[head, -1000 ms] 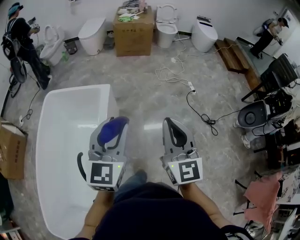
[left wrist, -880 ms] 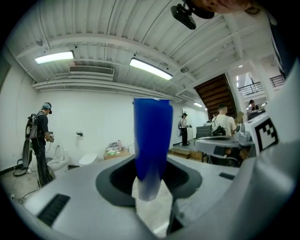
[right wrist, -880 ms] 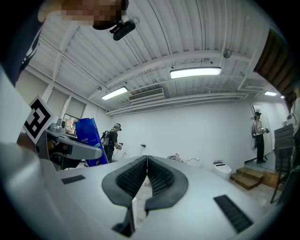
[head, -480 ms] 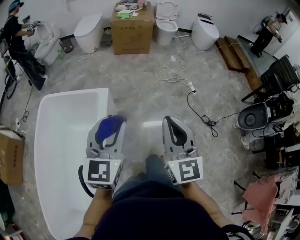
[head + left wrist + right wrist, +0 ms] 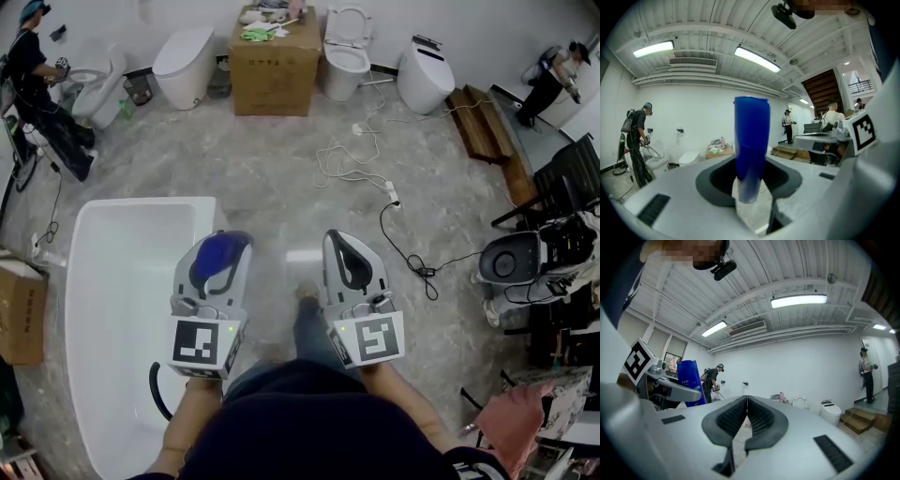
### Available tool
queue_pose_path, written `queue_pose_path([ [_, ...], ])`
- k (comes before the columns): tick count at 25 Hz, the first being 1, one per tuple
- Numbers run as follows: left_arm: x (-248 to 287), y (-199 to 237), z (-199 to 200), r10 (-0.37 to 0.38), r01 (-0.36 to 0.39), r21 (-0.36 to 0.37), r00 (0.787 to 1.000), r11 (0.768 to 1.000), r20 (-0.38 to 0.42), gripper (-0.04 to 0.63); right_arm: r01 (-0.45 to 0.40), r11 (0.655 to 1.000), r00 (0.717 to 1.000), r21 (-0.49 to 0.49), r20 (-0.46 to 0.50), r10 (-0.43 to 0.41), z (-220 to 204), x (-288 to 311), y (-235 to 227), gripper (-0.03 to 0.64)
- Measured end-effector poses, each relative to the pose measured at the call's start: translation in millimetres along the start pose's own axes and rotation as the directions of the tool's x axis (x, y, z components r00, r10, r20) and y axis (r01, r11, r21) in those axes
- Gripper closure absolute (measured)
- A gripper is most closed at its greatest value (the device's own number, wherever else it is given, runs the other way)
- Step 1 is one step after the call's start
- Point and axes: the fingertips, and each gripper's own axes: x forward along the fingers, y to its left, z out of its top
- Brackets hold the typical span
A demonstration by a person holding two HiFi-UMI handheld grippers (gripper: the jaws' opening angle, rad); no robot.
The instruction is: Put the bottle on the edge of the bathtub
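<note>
A blue bottle [image 5: 217,260] stands upright between the jaws of my left gripper [image 5: 222,258], which is shut on it. The left gripper view shows the bottle [image 5: 751,145] as a tall blue column with the pads pressed to its lower part. From the right gripper view the same bottle [image 5: 691,381] shows at the left. My right gripper [image 5: 349,258] is beside it, shut and empty, its ribbed pads [image 5: 760,416] meeting at the tip. The white bathtub [image 5: 105,234] lies on the floor at the left, its right rim under the left gripper.
Several toilets [image 5: 184,62] and a cardboard box [image 5: 272,58] line the far wall. White and black cables [image 5: 389,197] trail over the grey floor ahead right. A person [image 5: 39,80] works at the far left, another [image 5: 554,77] at the far right. A brown box [image 5: 21,314] sits left of the tub.
Both grippers have moved forward together with the person walking; the tub's near end has slid closer and lower in the head view. The left still holds the bottle.
</note>
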Motion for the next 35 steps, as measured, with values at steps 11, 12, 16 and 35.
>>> queue_pose_path([
  [11, 115, 54, 37, 0.214, -0.213, -0.034, 0.977, 0.977, 0.027, 0.440, -0.197, 0.980, 0.980, 0.005, -0.003, 0.197, 6, 151, -90, 0.601],
  [12, 121, 58, 38, 0.244, -0.243, -0.040, 0.969, 0.969, 0.025, 0.440, -0.223, 0.975, 0.975, 0.006, -0.003, 0.223, 5, 164, -95, 0.601],
  [16, 132, 76, 30, 0.381, -0.380, -0.074, 0.924, 0.922, 0.000, 0.440, -0.343, 0.939, 0.940, 0.007, -0.001, 0.343, -4, 208, -102, 0.601],
  [35, -4, 163, -29, 0.824, -0.843, -0.133, 0.538, 0.522, -0.180, 0.440, -0.812, 0.583, 0.584, 0.029, 0.052, 0.810, -13, 280, 77, 0.600],
])
